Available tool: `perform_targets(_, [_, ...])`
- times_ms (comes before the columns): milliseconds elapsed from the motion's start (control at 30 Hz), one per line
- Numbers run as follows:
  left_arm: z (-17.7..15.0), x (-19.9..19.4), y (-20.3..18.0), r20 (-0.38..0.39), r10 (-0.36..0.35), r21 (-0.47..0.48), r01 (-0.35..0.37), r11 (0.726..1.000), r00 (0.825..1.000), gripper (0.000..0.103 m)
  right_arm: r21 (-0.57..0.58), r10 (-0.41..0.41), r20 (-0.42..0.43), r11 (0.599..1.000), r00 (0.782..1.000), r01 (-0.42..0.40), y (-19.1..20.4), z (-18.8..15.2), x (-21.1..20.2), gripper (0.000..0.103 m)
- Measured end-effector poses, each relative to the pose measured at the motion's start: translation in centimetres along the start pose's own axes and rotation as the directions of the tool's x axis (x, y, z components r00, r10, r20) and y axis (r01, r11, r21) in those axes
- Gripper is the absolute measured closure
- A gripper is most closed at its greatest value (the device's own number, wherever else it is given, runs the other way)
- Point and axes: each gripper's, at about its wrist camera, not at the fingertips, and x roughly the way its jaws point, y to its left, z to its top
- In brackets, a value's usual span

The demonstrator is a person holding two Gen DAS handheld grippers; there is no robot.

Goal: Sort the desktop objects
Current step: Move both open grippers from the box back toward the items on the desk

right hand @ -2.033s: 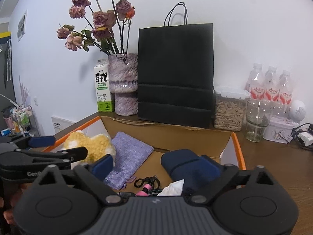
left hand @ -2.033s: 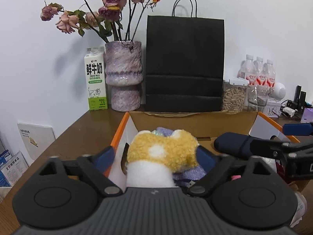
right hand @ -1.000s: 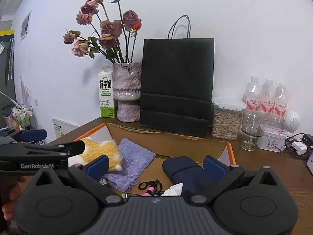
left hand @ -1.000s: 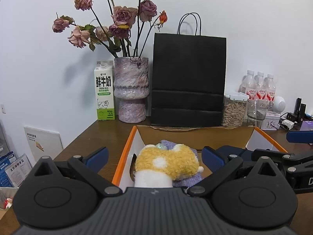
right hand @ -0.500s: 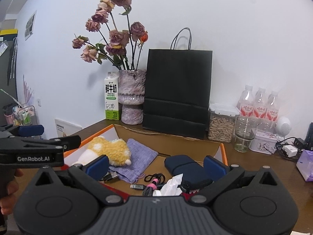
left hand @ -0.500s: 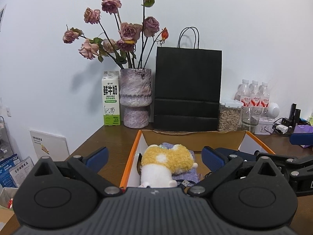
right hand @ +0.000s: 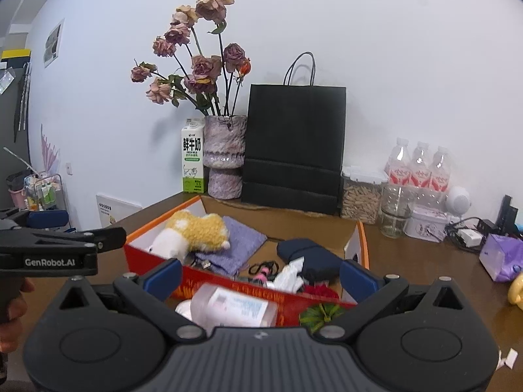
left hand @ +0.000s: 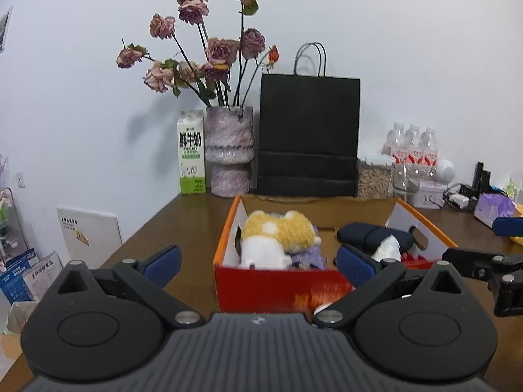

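1. On the brown desk (left hand: 183,225): an orange cardboard box (left hand: 274,282) with open flaps, standing upright near the middle.
2. Inside the box, at its left end: a yellow-and-white plush toy (right hand: 193,232) lying on a folded purple cloth (right hand: 238,245).
3. At the box's right end: a dark navy pouch (right hand: 310,256), with crumpled white paper (right hand: 289,274) touching its near edge.
4. Between cloth and pouch, on the box floor: a tangle of black cord with a pink piece (right hand: 263,269); too small to identify further.
5. Just outside the box's near wall, seen from the right wrist: a clear plastic bottle (right hand: 233,307) lying on its side, and a small green folded fan-like item (right hand: 318,315) beside it.
6. Left gripper (left hand: 258,261): jaws spread wide, blue pads apart, nothing between them; held back from the box's near wall.
7. Right gripper (right hand: 260,272): jaws likewise spread wide and empty, hovering above the lying bottle and the box's near wall.
8. Along the back wall, left to right: a green-and-white milk carton (left hand: 191,156), a mottled purple vase (left hand: 228,152) of dried roses (left hand: 209,52), a black paper bag (left hand: 309,135), a clear jar of seeds (right hand: 361,194), a glass (right hand: 394,210), three water bottles (right hand: 420,166).
9. Far right on the desk: a purple packet (right hand: 500,256), well apart from the box.
10. At the left edge of the right wrist view: a hand (right hand: 11,313) gripping the left tool's handle.
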Motion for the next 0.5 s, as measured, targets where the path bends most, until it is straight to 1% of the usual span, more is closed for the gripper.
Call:
perform_targets(100, [-0.8,-1.0,-0.1,-0.02,0.006,0.005,-0.006,1.0,1.0,0.0,0.013,-0.006,0.0,1.0,1.0,0.006,-0.2,-1.0,-1.3,0.0])
perform_targets(267, [-2.6,-2.9,-0.7,-0.08,-0.02,0.022,0.022,1.0,0.997,0.0,0.018,0.002,-0.018,1.0,1.0,-0.001,-0.6,-3.0,-3.1,0.0])
perform_targets(400, [-4.1,-4.1,-1.6,-0.136,-0.056,0.042,0.062,0.997,0.989,0.0,0.018,0.009,-0.046,1.0,0.999,-0.008,-1.0,-5.0,-4.2,0.0])
perform_targets(500, [-5.7,-4.5,-2.6,-0.182,-0.08,0.056,0.092,0.994,0.98,0.0,0.017,0.017,-0.08,1.0,0.997,-0.016,-1.3,-6.8,-4.7,0.0])
